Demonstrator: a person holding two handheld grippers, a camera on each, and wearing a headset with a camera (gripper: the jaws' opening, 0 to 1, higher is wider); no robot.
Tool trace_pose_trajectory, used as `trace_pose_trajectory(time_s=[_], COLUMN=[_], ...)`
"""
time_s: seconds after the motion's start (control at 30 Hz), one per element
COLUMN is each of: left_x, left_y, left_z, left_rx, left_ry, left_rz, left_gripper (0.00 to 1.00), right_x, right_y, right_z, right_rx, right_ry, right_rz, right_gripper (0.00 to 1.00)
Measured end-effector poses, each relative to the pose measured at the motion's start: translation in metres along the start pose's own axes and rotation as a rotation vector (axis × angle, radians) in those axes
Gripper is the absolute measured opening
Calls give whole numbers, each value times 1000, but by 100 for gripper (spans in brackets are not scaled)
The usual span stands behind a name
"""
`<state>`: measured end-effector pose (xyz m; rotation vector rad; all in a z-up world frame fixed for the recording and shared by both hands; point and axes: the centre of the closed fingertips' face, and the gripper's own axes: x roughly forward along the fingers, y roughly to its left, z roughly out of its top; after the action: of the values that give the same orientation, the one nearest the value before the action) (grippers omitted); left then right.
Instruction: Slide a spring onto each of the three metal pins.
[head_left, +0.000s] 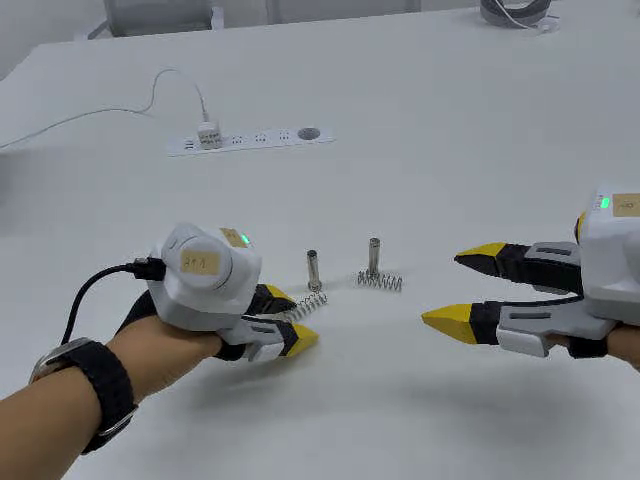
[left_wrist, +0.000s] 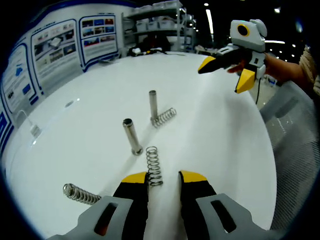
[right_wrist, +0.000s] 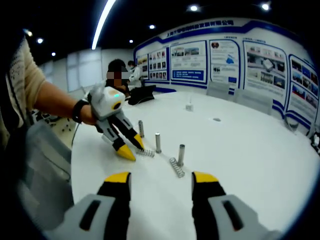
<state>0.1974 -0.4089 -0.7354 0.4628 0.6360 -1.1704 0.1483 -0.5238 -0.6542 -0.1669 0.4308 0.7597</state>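
Two bare metal pins stand upright mid-table, one (head_left: 313, 268) nearer my left gripper and one (head_left: 374, 255) with a spring (head_left: 381, 282) lying at its foot. My left gripper (head_left: 294, 318) rests low on the table, narrowly open. Another spring (left_wrist: 154, 165) lies flat with its near end between the jaw tips, beside the left jaw. A third pin (right_wrist: 141, 128) stands behind that gripper. Coils (left_wrist: 80, 194) seem to wrap it. My right gripper (head_left: 462, 288) hovers to the right of the pins, wide open and holding nothing.
A white power strip (head_left: 250, 138) with a plugged charger and cable lies at the back of the white table (head_left: 450, 150). A black cable (head_left: 95, 285) trails from the left gripper. A person (right_wrist: 122, 75) stands beyond the table's far end.
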Motion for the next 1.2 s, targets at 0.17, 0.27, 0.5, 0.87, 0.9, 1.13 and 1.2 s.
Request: trace_pose_trajectory(time_s=[0.17, 0.27, 0.5, 0.87, 0.9, 1.13, 1.2], left_x=[-1, -1, -2, -19, -20, -27, -30], left_y=[2, 5, 3, -31, -35, -63, -71], left_z=[0, -1, -2, 21, 24, 40, 46], left_rx=[-1, 13, 8, 68, 76, 148, 167], left_ry=[2, 8, 15, -76, -85, -133, -147], left_rz=[22, 35, 32, -30, -37, -98, -119], left_gripper=[15, 11, 11, 10, 10, 10, 10], right_x=[0, 1, 2, 11, 11, 16, 17], right_y=[0, 1, 4, 22, 24, 46, 52], right_z=[-1, -1, 1, 6, 6, 3, 1], right_rx=[3, 3, -5, -41, -45, -128, -143], right_ry=[-2, -2, -8, -2, 0, 23, 28], right_rz=[4, 6, 21, 94, 104, 185, 215], right_gripper=[50, 50, 47, 39, 38, 30, 28])
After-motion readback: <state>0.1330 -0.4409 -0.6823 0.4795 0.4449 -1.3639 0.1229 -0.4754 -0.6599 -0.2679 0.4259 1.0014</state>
